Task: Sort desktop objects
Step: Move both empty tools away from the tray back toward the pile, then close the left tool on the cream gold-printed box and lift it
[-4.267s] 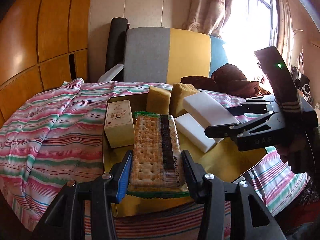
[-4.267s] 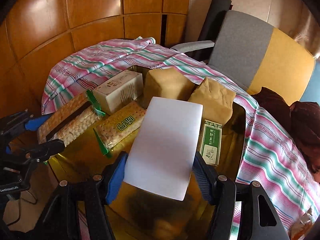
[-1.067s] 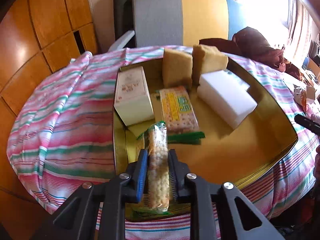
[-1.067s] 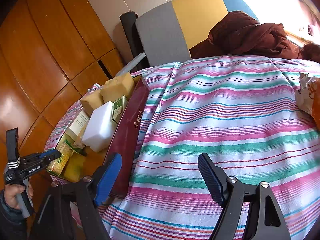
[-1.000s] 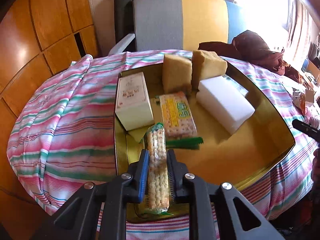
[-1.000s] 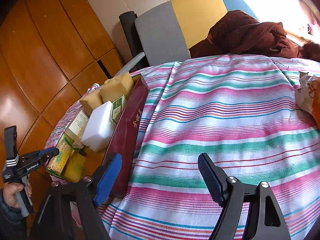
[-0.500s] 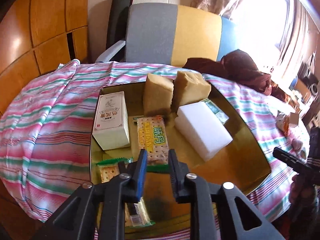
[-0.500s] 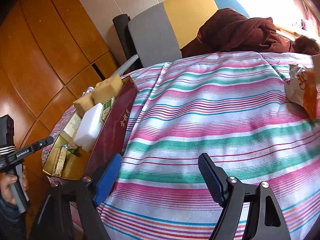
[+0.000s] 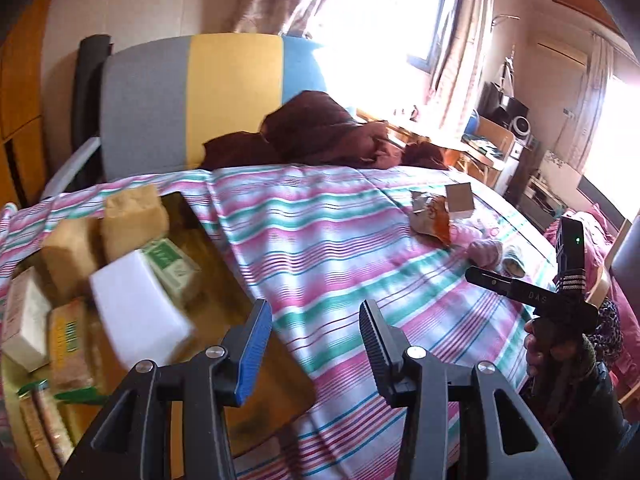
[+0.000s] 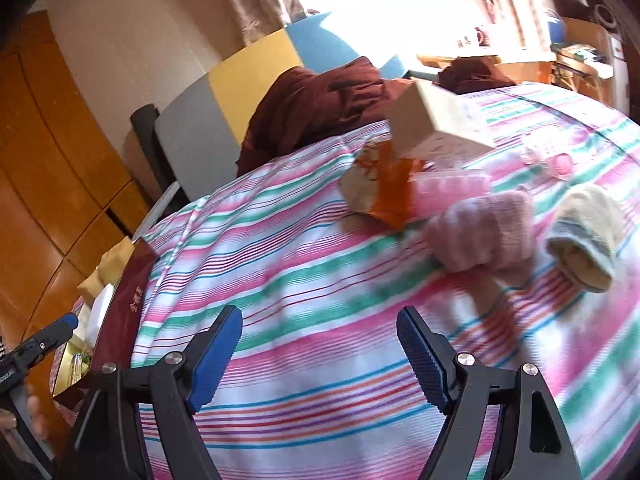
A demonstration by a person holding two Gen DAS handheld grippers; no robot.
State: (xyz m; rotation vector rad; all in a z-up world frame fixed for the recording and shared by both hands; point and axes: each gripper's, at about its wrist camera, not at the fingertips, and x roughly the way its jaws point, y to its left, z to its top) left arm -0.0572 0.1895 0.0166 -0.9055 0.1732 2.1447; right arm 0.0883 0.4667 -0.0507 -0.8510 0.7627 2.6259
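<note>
A sunlit room with curtained windows and wood-panelled walls holds a bench covered by a pink, green and white striped cloth [image 9: 320, 240], with a grey, yellow and blue chair back [image 9: 208, 100] and a dark red garment [image 9: 320, 136] at its far edge. At the left sits a shallow gold-lined tray [image 9: 248, 400] with a dark red outer wall. It is crowded: two tan sponge-like blocks [image 9: 132, 216] at the far end, a white foam block [image 9: 136, 312] in the middle, a small green-and-white box [image 9: 172, 260] just beside it, a cream carton [image 9: 24, 320] at the left, and cracker packets [image 9: 68, 344] nearer the camera. The tray's near right part is bare. The left hand-held gripper [image 9: 316, 344] hangs above the tray's right rim and the cloth, its blue-padded fingers spread wide and empty. Well apart from the tray, on the far right of the cloth, lie a crumpled orange snack bag [image 10: 384, 188], a cream box [image 10: 436, 120] leaning on it, a pink knitted item [image 10: 484, 232] and a pale yellow knitted item [image 10: 584, 248]. The right hand-held gripper [image 10: 320, 344] hovers over the broad open stretch of cloth between tray and these things, jaws wide, gripping nothing.
</note>
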